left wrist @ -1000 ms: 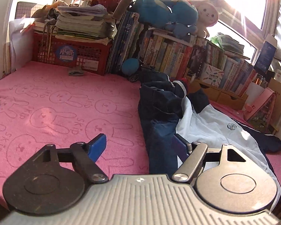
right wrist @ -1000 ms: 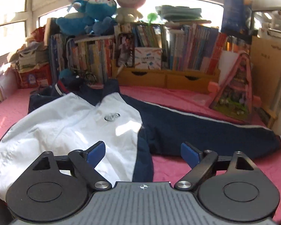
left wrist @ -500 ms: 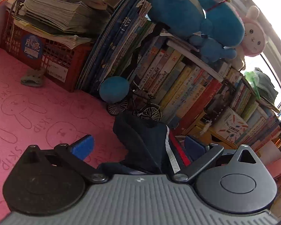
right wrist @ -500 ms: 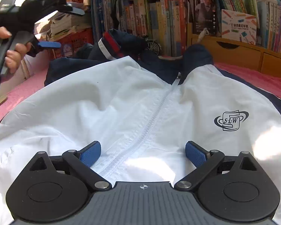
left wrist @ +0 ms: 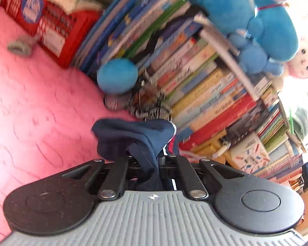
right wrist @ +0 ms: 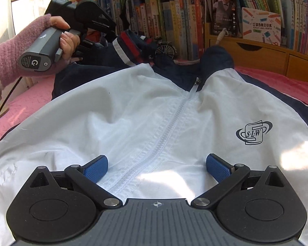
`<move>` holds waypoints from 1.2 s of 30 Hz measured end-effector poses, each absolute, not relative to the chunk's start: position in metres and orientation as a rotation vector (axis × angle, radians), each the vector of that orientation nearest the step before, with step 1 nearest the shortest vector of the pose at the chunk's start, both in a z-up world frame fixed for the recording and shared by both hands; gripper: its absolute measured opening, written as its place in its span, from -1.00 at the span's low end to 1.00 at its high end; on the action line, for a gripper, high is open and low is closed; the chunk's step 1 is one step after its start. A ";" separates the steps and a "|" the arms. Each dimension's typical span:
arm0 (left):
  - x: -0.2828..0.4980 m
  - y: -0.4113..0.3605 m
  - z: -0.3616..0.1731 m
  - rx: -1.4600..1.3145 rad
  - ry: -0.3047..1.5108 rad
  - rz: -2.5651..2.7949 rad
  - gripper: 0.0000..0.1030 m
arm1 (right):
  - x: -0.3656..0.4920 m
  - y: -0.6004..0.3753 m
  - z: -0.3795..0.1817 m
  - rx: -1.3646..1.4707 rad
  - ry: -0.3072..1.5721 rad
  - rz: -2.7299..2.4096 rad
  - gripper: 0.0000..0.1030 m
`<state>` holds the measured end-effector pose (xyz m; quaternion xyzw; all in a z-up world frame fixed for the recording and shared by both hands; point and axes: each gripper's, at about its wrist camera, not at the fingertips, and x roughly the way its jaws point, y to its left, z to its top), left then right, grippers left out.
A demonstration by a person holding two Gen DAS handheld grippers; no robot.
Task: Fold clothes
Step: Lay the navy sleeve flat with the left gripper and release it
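A white and navy zip jacket [right wrist: 145, 110] lies front up on the pink bedspread [left wrist: 41, 102]. My left gripper [left wrist: 147, 160] is shut on a bunched end of its navy sleeve [left wrist: 133, 135], which hangs out ahead of the closed jaws. In the right wrist view that gripper [right wrist: 110, 39] sits at the upper left in a gloved hand [right wrist: 65, 39], beside the red and white striped cuff [right wrist: 127, 45]. My right gripper [right wrist: 157, 166] stands open just above the white chest. The zipper [right wrist: 164, 127] runs between its blue pads [right wrist: 96, 168], which press on nothing.
A row of books [left wrist: 205, 86] lines the back, with a red crate [left wrist: 51, 26] to the left and blue plush toys [left wrist: 246, 6] on top. A toy bicycle [right wrist: 165, 49] and wooden drawers [right wrist: 256, 55] stand just behind the collar.
My left gripper swung from the open bedspread to the sleeve end by the books and closed on it. The right gripper dropped low over the white front, then held still.
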<state>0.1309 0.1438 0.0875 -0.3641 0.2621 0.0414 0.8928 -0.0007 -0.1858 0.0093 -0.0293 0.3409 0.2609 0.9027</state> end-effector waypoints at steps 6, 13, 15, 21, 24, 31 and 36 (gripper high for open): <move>0.071 0.230 0.186 -0.612 0.269 0.283 -0.89 | -0.001 -0.188 0.009 -0.047 0.703 0.537 1.00; 0.023 0.323 0.203 -0.382 0.243 0.559 -0.88 | 0.000 -0.191 0.009 -0.039 0.702 0.544 1.00; 0.020 0.340 0.181 -0.347 0.294 0.587 -0.87 | 0.001 -0.192 0.010 -0.033 0.702 0.545 1.00; 0.014 0.372 0.077 -0.314 0.583 0.717 -0.82 | -0.001 -0.180 0.008 -0.118 0.705 0.515 1.00; -0.002 0.369 0.039 -0.307 0.649 0.690 -0.78 | -0.002 -0.180 0.008 -0.126 0.704 0.514 1.00; -0.013 0.308 0.037 -0.144 0.636 0.502 0.31 | -0.002 -0.179 0.007 -0.137 0.703 0.513 1.00; -0.029 0.281 0.029 -0.064 0.634 0.415 0.56 | -0.002 -0.179 0.007 -0.140 0.702 0.513 1.00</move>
